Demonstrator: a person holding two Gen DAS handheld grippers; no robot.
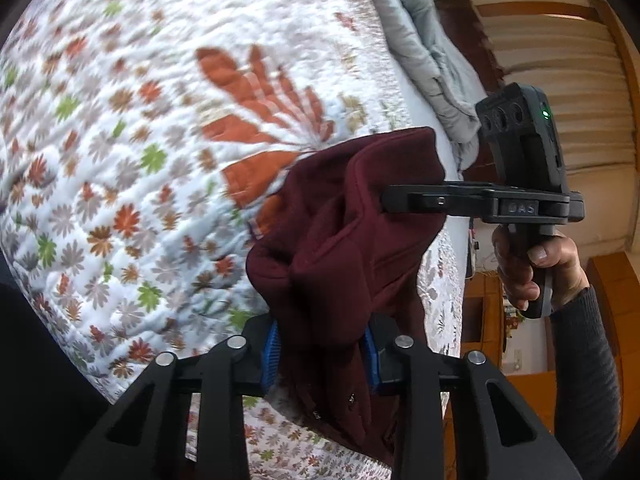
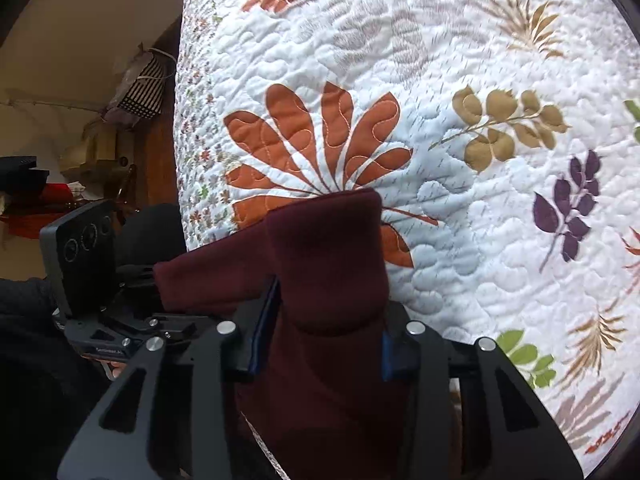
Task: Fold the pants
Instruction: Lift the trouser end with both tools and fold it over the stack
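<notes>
Left gripper and right gripper each clamp bunched maroon pants, hiding the quilt beyond; fingertips buried.

quilt apparently open beyond pants.

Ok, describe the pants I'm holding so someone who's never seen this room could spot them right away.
Start at the big white quilted bedspread printed with orange, tan and purple leaves. Above it hangs a bunched dark maroon fleece garment, the pants, pinched by both the left gripper and the right gripper. It is the only plain, unpatterned dark fabric there, unlike the pale grey blanket behind.
</notes>
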